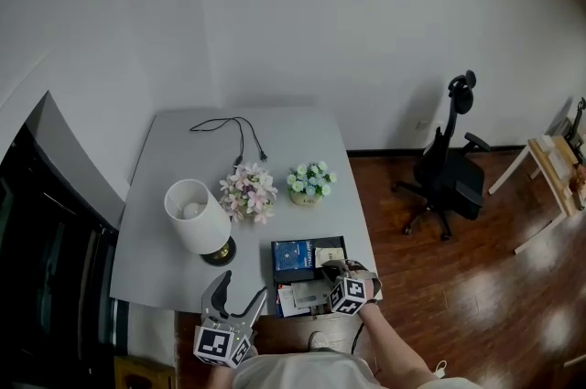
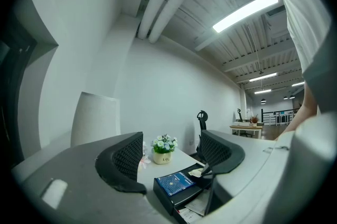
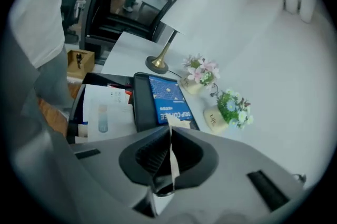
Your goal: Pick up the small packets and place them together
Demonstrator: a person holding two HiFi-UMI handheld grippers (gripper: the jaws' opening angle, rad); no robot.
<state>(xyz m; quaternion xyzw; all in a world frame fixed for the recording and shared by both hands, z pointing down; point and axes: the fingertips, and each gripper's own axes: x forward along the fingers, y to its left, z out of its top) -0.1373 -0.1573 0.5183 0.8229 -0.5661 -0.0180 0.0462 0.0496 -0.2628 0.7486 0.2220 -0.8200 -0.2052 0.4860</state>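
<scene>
Now, packet (image 3: 172, 122): edge-on, long axis toward 12 o'clock.
My right gripper (image 3: 169, 130): jaws grasping it.
Left gripper (image 2: 171, 144): jaws released.
Black tray (image 3: 141, 107): blue box (image 3: 168, 99) inside.

The right tool (image 3: 169, 138) hides most of the packet (image 3: 174, 123); only a thin edge shows. Print on the near papers (image 3: 102, 109) is too small to read.

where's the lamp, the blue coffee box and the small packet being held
table lamp (image 1: 195, 213): head view, on its white shade
blue drip coffee box (image 3: 167, 99): right gripper view, middle of blue top
small packet (image 3: 172, 149): right gripper view, thin edge between the jaws
</scene>
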